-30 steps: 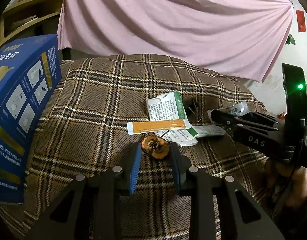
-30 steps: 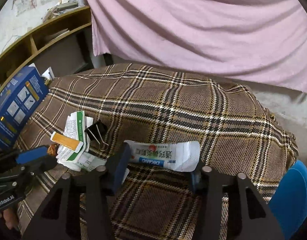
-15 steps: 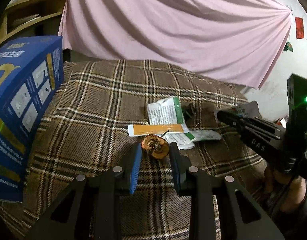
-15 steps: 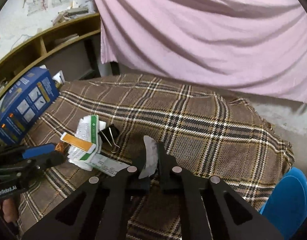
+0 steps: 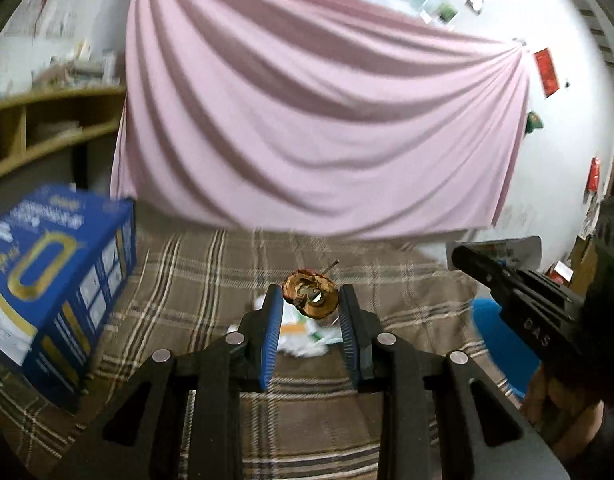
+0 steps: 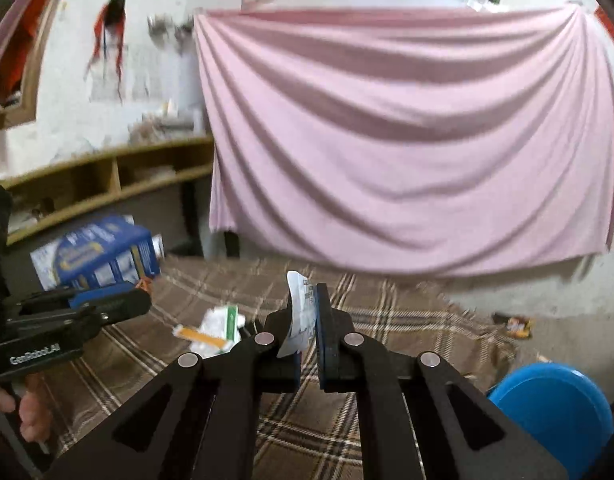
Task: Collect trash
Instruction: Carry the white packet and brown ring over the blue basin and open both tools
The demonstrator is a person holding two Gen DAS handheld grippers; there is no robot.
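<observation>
While left hand-held gripper (image 5: 311, 304) pinches apple core (image 5: 310, 299), right hand-held gripper (image 6: 307, 312) clamps white wrapper (image 6: 298, 320), its print visible from the left view only

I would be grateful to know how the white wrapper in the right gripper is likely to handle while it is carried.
Probably floppy: the white wrapper curves sideways above the right gripper. It looks thin, so likely very light. Pinched only at one edge, it may flap or slip.
</observation>
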